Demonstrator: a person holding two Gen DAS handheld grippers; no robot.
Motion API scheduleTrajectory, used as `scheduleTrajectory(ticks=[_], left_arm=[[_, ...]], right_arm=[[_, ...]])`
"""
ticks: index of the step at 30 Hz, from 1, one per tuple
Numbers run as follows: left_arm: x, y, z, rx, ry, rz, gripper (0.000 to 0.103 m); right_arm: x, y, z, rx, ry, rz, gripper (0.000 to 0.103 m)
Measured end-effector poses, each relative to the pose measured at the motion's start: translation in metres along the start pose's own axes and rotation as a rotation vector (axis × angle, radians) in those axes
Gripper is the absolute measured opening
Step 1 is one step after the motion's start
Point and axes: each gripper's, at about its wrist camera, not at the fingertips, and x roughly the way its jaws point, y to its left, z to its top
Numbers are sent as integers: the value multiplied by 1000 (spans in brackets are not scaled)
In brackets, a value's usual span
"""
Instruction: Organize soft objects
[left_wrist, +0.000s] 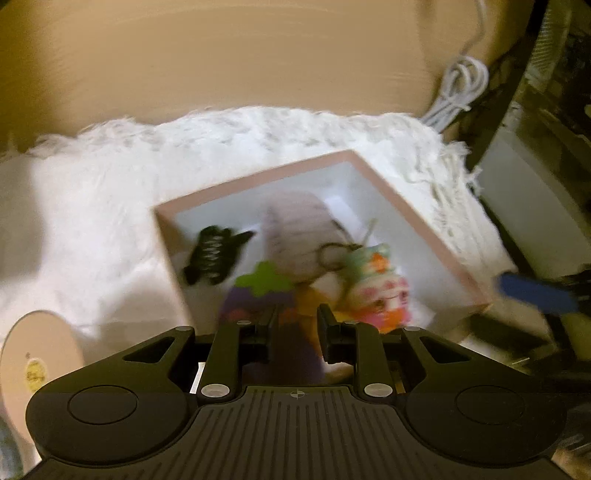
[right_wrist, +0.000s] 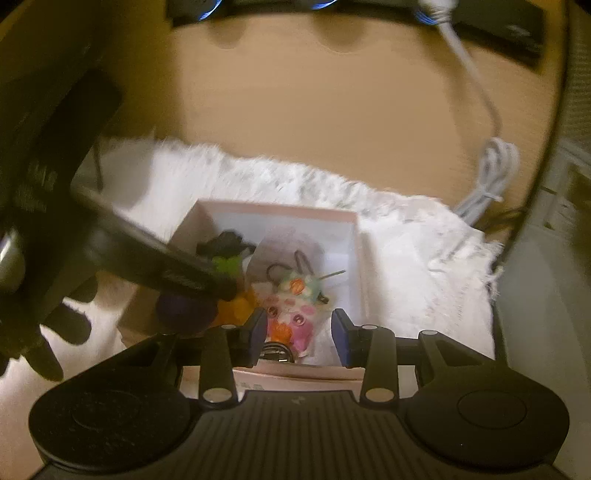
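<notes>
A pink-rimmed white box stands on a fluffy white rug. It holds a black hair clip, a pale knitted pouch and a colourful plush keychain. My left gripper is over the box's near edge, shut on a purple plush eggplant with a green top. In the right wrist view the box lies ahead, and my right gripper is open above the plush keychain. The left gripper's fingers cross in from the left with the eggplant.
The rug lies on a tan wooden table. A coiled white cable lies at the rug's far right corner. A round white lid with a yellow sticker sits at the near left. Dark devices line the table's far edge.
</notes>
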Motion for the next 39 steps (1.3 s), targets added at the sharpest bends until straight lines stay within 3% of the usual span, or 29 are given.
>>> scheduleTrajectory(ticks=[3, 8, 13, 19, 24, 31, 36, 39], left_arm=[[12, 5, -4, -15, 29, -8, 26], [13, -6, -5, 36, -17, -11, 26], [8, -9, -7, 35, -46, -23, 26], [-43, -18, -36, -35, -179, -33, 26], [-83, -42, -82, -78, -273, 128, 26], [-94, -61, -166, -339, -328, 324, 26], [-68, -72, -200, -427, -255, 381, 26], [-62, -85, -204, -431, -289, 438, 27]], right_arm=[[-16, -6, 0, 85, -22, -32, 37], [-28, -11, -7, 167, 10, -96, 37], [-33, -1, -19, 151, 58, -134, 37], [-28, -3, -33, 75, 86, -98, 39], [-22, -12, -40, 26, 46, 2, 39], [-22, -1, -73, -202, -35, 184, 41], [0, 11, -90, -208, 40, 287, 41], [19, 19, -96, -224, 95, 310, 41]])
